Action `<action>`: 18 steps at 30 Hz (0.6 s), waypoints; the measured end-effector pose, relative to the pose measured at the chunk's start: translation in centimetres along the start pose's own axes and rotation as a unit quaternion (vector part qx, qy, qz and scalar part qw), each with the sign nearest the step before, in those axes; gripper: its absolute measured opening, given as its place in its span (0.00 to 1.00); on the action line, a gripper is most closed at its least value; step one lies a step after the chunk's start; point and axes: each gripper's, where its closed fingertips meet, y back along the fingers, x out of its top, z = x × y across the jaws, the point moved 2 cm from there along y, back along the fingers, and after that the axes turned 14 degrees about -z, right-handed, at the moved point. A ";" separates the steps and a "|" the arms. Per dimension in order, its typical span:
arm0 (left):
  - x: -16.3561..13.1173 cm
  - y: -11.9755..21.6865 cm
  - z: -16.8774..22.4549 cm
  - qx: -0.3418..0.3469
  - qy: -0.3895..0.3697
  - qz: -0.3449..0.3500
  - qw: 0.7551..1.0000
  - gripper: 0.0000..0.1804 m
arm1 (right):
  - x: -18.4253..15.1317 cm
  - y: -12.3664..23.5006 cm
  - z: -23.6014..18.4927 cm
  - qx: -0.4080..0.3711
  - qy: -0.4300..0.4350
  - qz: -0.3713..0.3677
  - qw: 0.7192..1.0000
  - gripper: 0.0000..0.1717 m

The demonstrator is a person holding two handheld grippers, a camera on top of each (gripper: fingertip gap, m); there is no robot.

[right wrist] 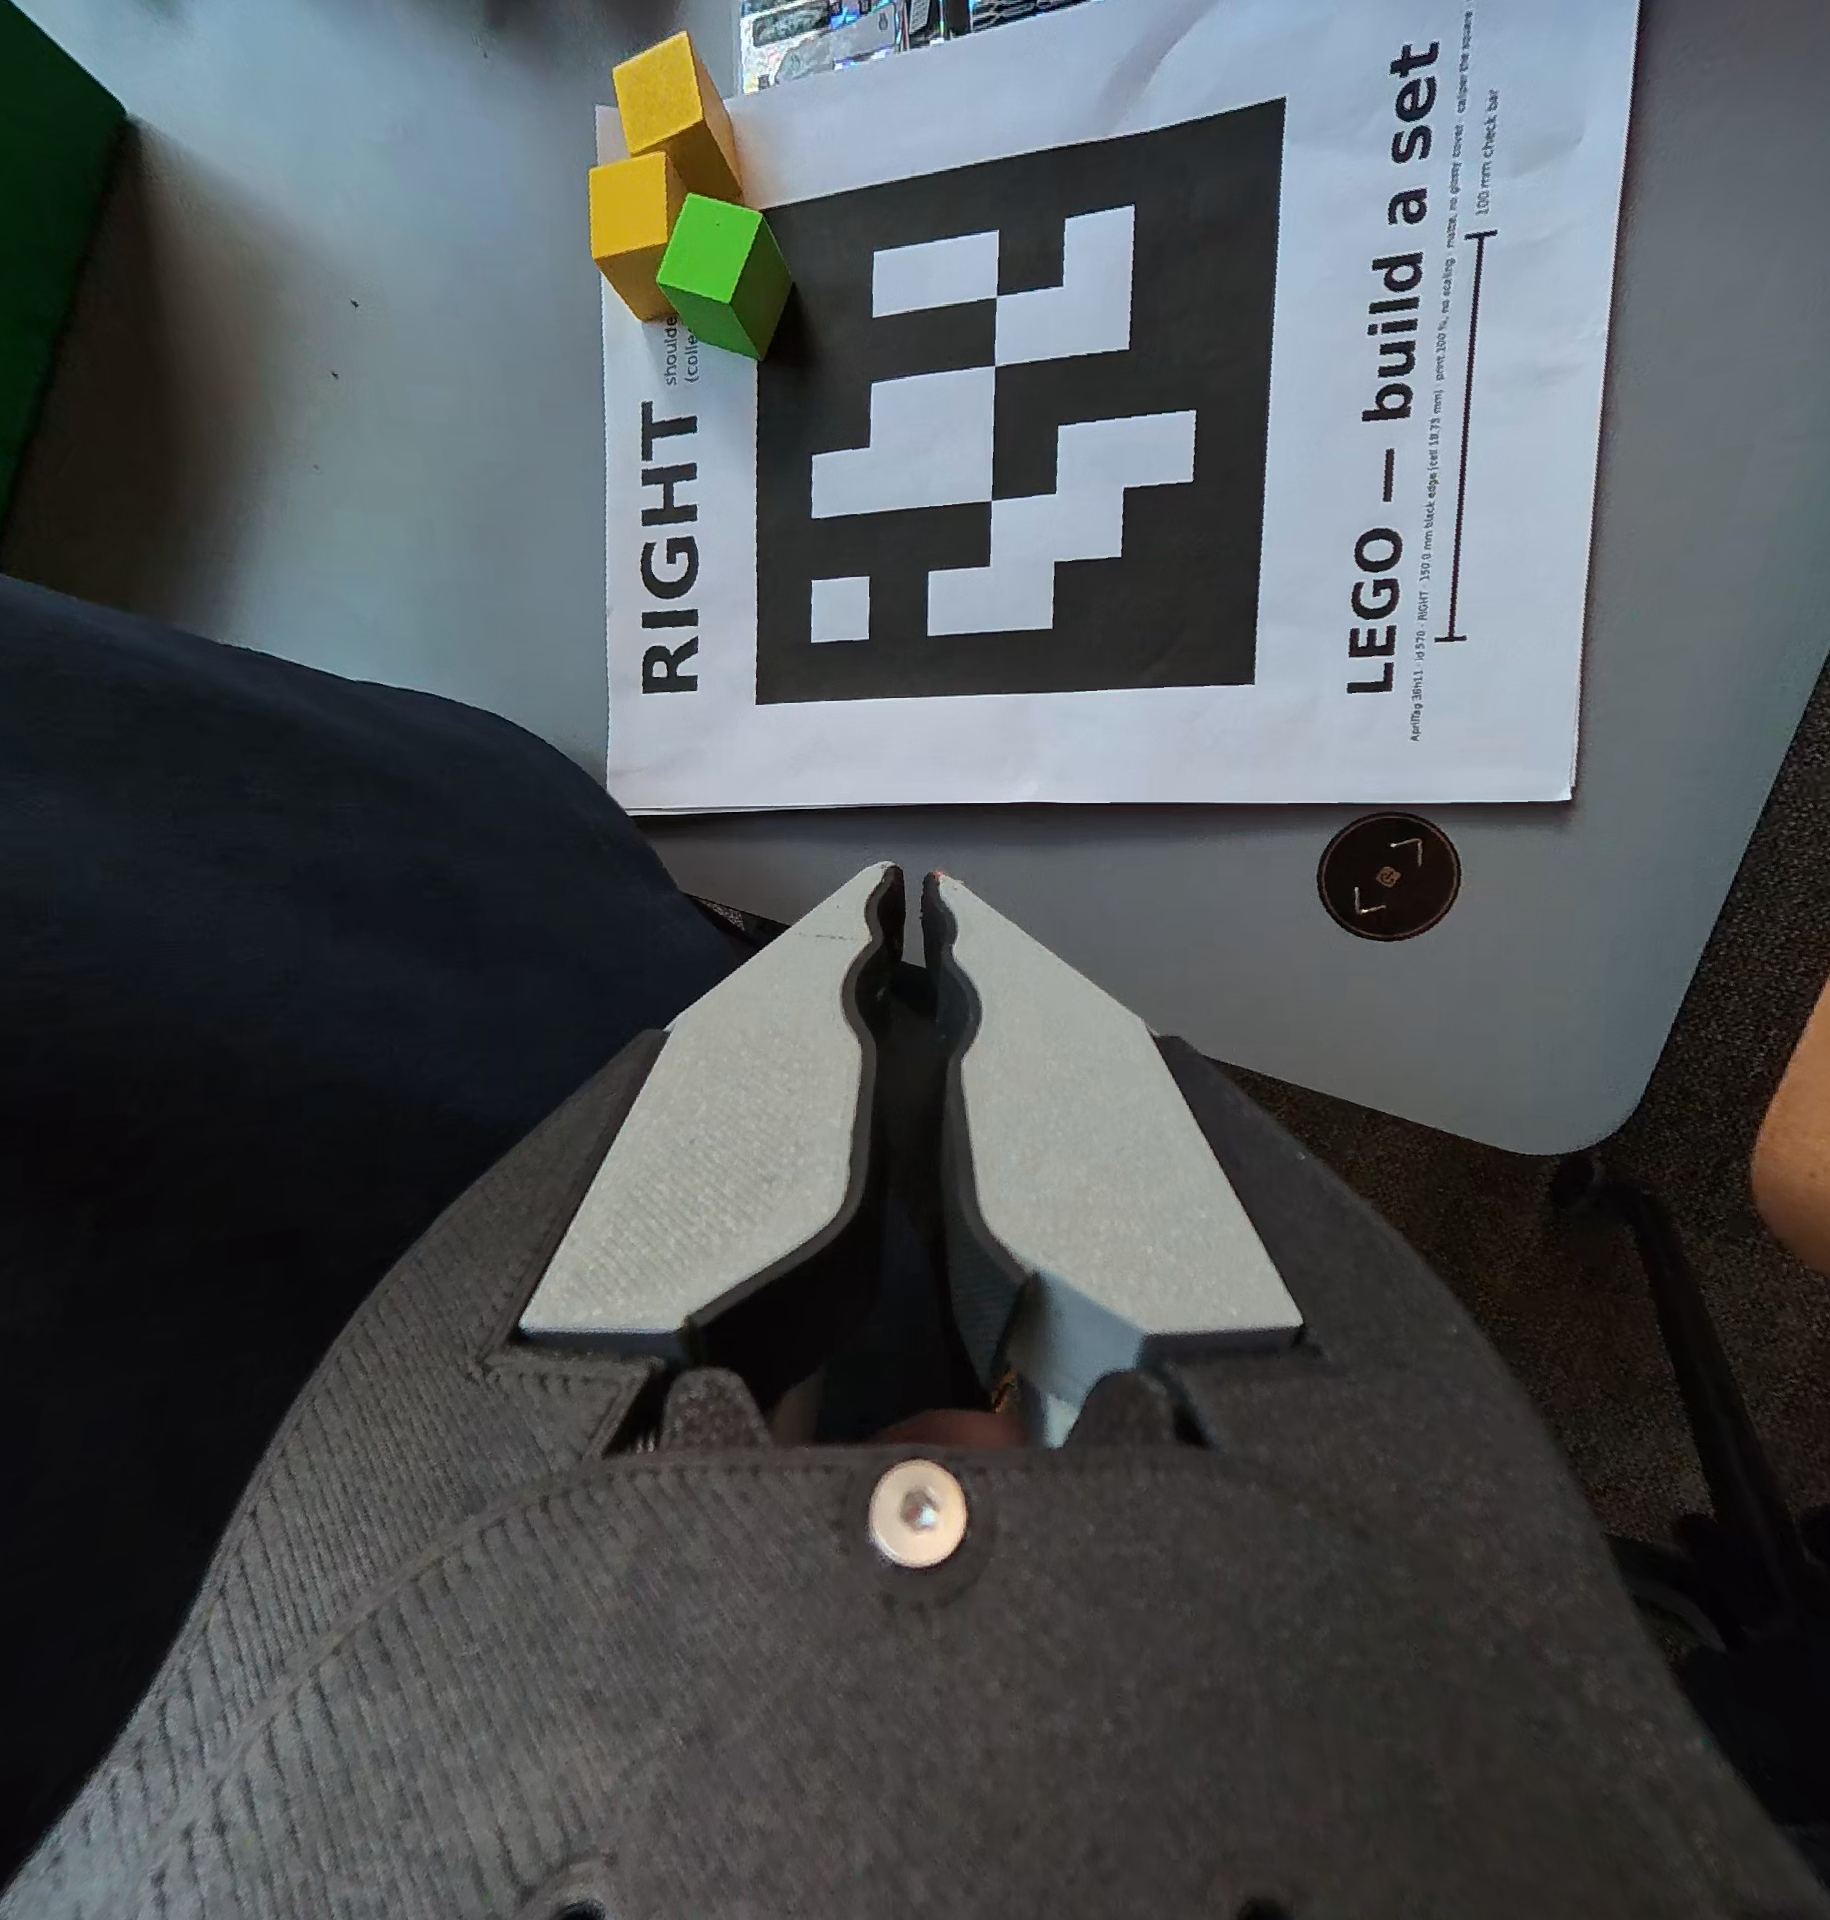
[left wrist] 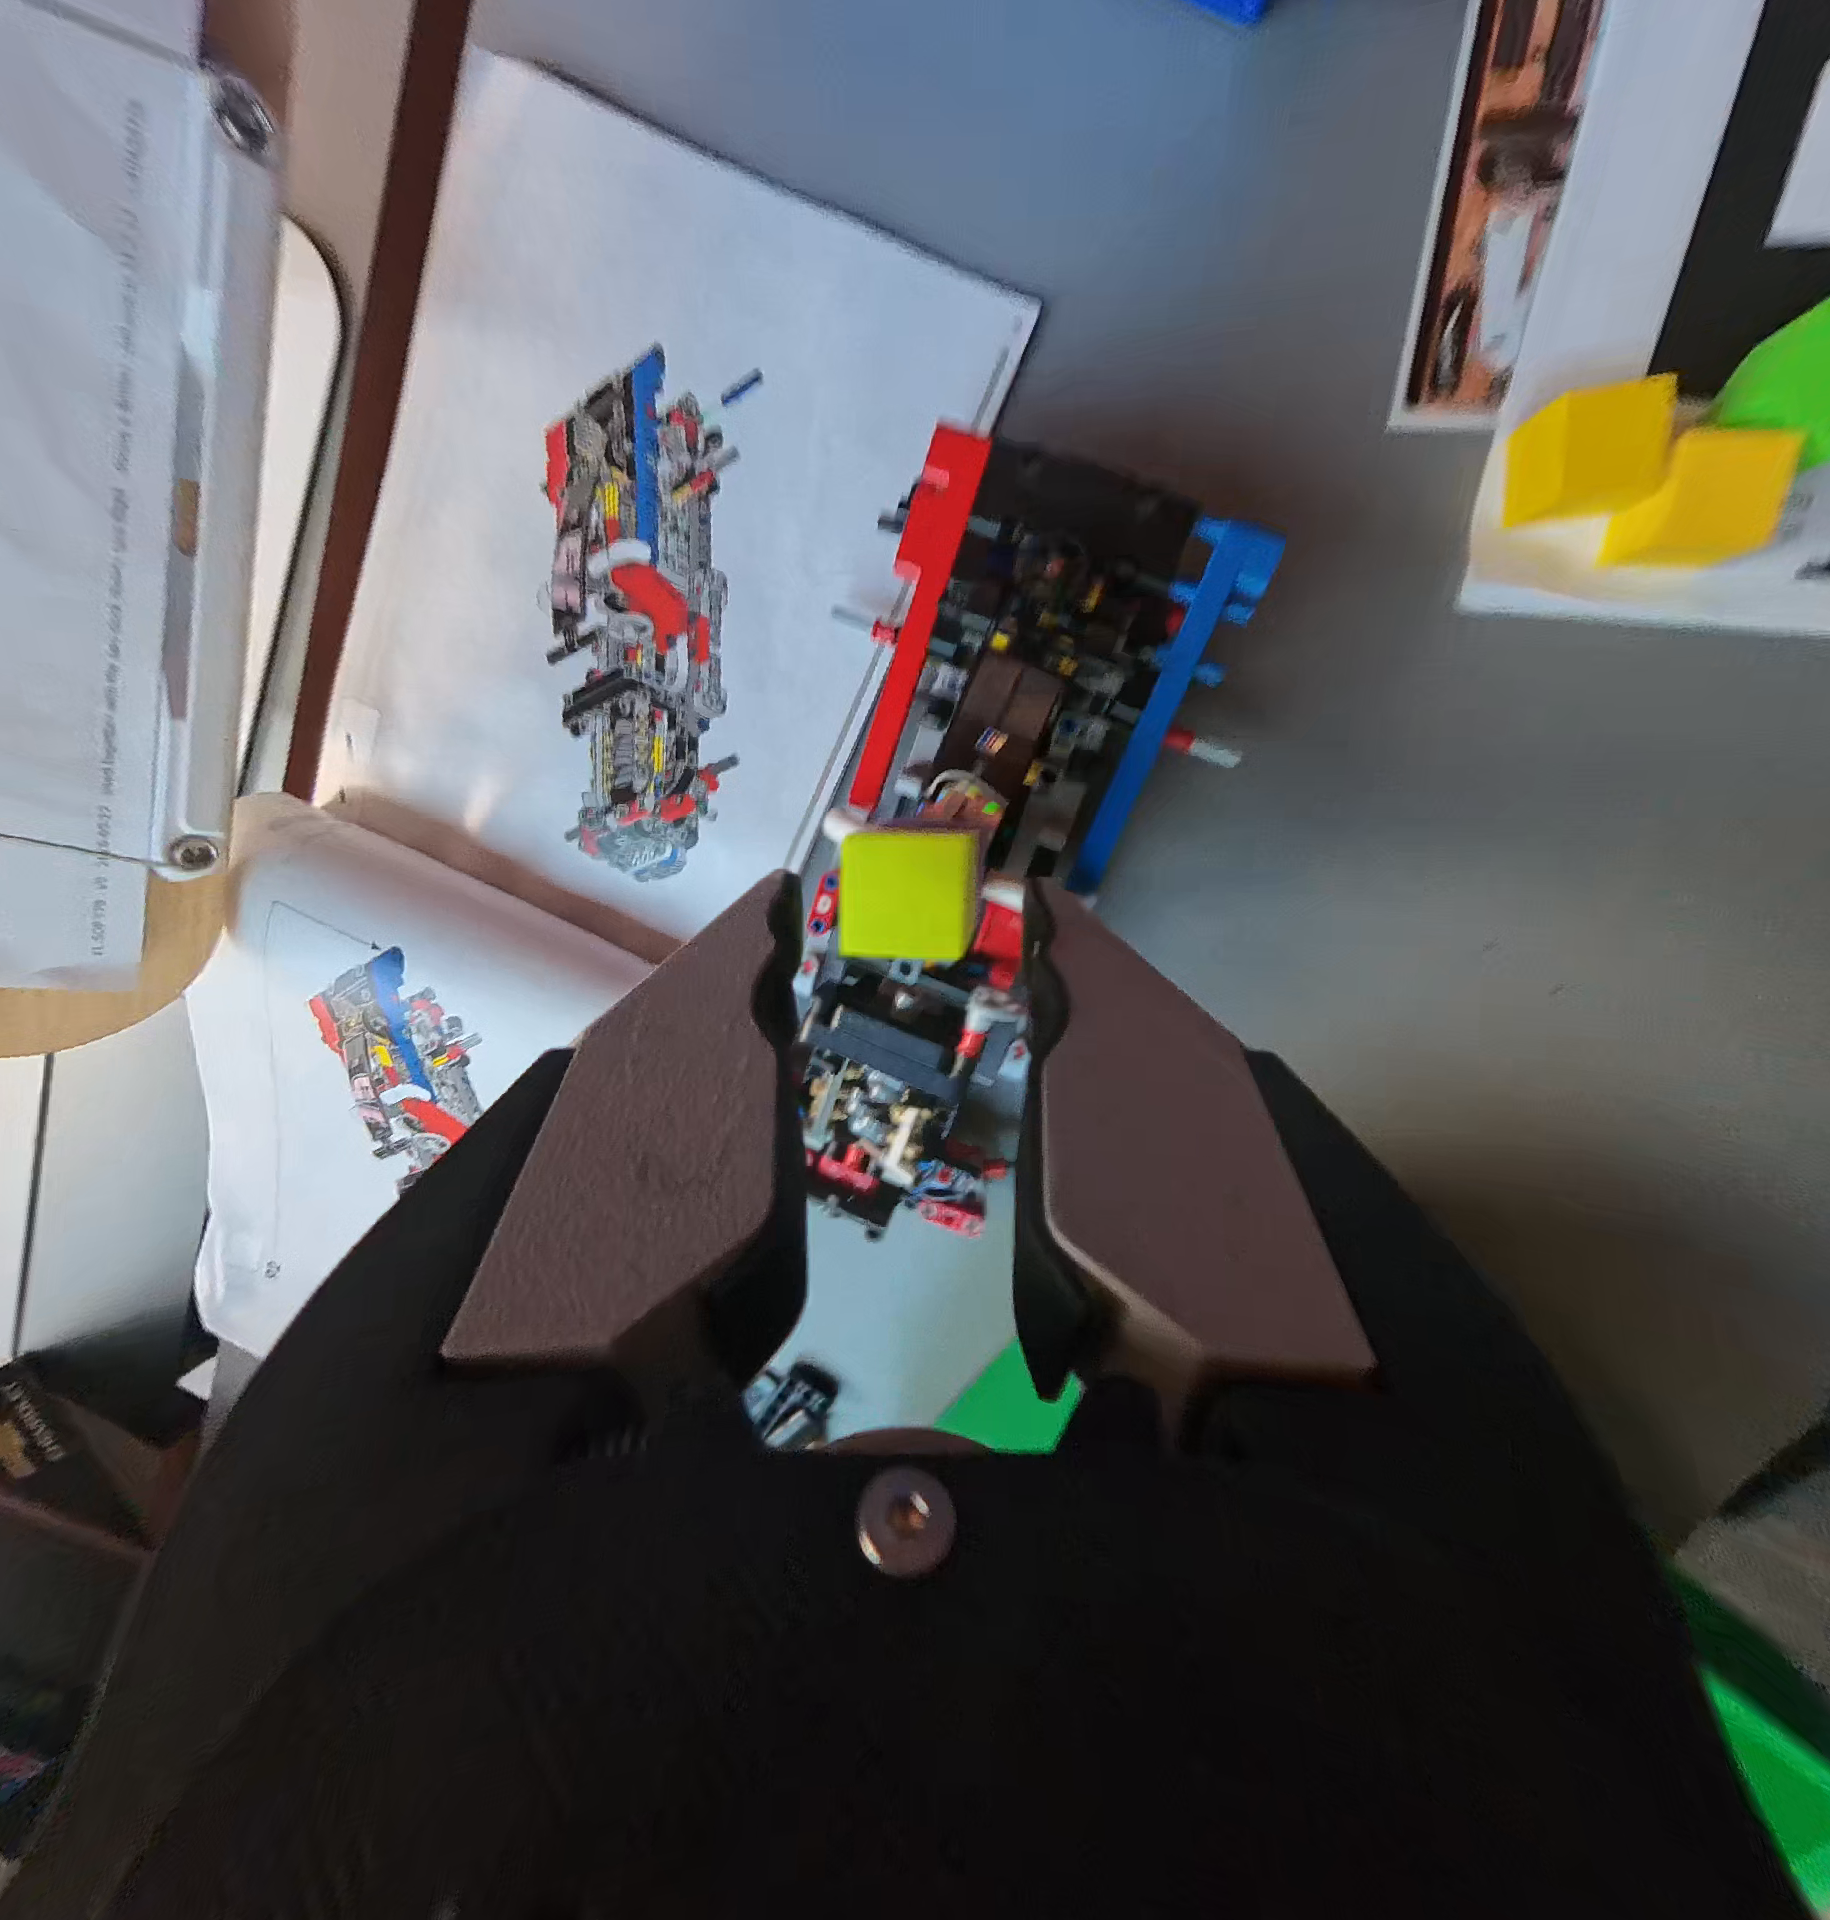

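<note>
In the left wrist view, an open instruction booklet (left wrist: 682, 436) lies at the left of the grey desk (left wrist: 1410, 883), its pages showing drawings of a brick model. Just right of it stands the brick model (left wrist: 1046, 665) itself, long and narrow, with a red beam along its left flank and a blue beam along its right; its long axis runs away from the camera, tilted slightly rightward at the far end. The left tool (left wrist: 911, 925) hovers over the model's near end with its brown fingers (left wrist: 682, 1091) spread wide. A yellow-green cube (left wrist: 906, 894) sits between the fingertips on top of the model, with a gap showing at each side, so neither pad presses on it. Farther right, two yellow blocks (left wrist: 1638, 478) and a green block (left wrist: 1815, 374) rest on a printed sheet.

In the right wrist view, dark cloth (right wrist: 215, 883) fills the left. The right tool (right wrist: 913, 878) has its grey fingers nearly together, with nothing between them, hovering over bare desk just short of the printed sheet (right wrist: 1098, 748) with the black-and-white square pattern. A round black disc (right wrist: 1389, 878) is set in the desk to the right.
</note>
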 end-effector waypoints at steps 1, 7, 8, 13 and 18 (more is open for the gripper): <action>0.9 0.8 1.0 -0.008 0.005 0.020 1.000 0.22 | 0.0 0.0 0.0 0.000 -0.001 0.000 1.000 0.01; 5.1 -0.8 11.9 -0.076 -0.081 0.038 0.993 0.21 | 0.2 -0.3 -0.1 0.003 0.001 -0.002 1.000 0.01; 5.5 -2.0 13.3 -0.082 -0.093 0.027 0.992 0.21 | 0.2 -0.3 -0.2 0.003 0.003 -0.002 1.000 0.01; 8.1 -6.2 16.2 -0.116 -0.050 -0.002 0.992 0.20 | 0.3 0.2 0.1 -0.003 0.009 -0.002 1.000 0.01; 9.1 -8.6 16.4 -0.126 -0.022 -0.047 0.991 0.18 | -0.7 0.8 0.9 -0.008 -0.010 0.001 1.000 0.01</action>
